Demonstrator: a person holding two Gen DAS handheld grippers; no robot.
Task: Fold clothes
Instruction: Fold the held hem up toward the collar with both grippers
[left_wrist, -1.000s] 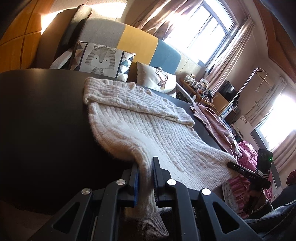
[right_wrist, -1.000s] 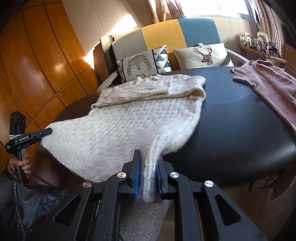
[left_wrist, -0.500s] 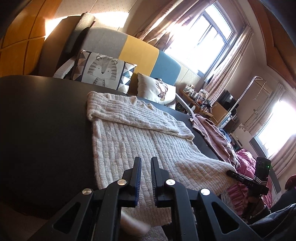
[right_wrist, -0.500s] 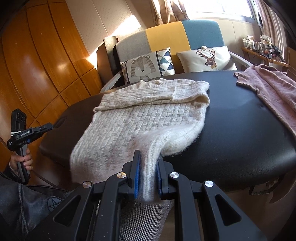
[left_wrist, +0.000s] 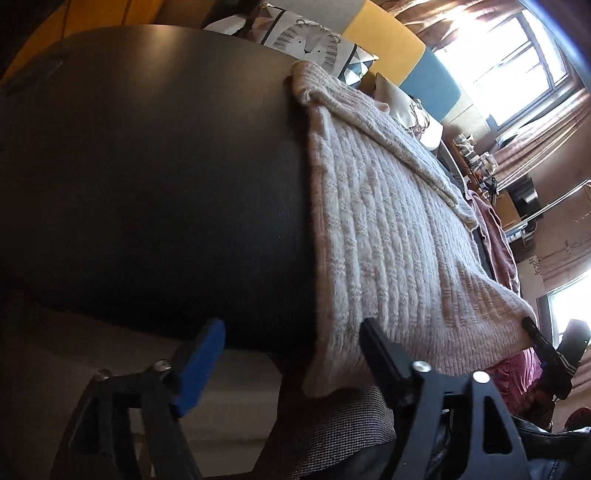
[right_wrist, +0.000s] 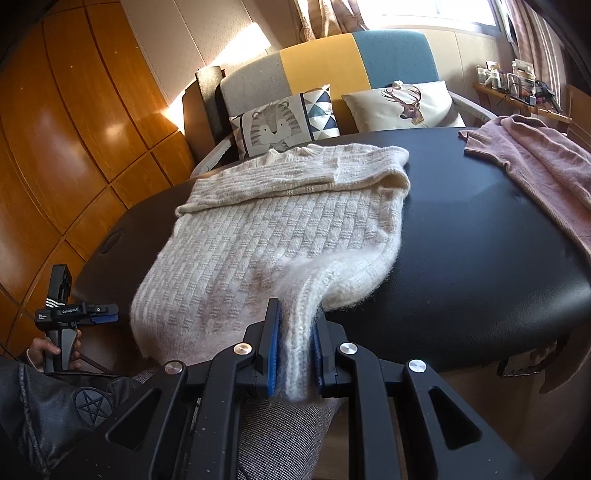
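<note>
A cream knit sweater (right_wrist: 280, 236) lies on the black table (right_wrist: 480, 236), its top part folded over, its hem hanging over the near edge. My right gripper (right_wrist: 294, 354) is shut on the sweater's near right hem corner. My left gripper (left_wrist: 291, 354) is open and empty, tilted, just off the table's near edge by the sweater's (left_wrist: 388, 229) left hem corner. It also shows in the right wrist view (right_wrist: 107, 314), left of the hem, held in a hand.
A pink garment (right_wrist: 535, 166) lies on the table's right side. A sofa with a tiger cushion (right_wrist: 284, 122) and a deer cushion (right_wrist: 402, 103) stands behind the table. Wooden wall panels (right_wrist: 74, 129) are on the left.
My left gripper let go of the left hem corner, opened wide, and dropped lower and tilted. The released hem now hangs over the table edge. My right gripper keeps its hold.
</note>
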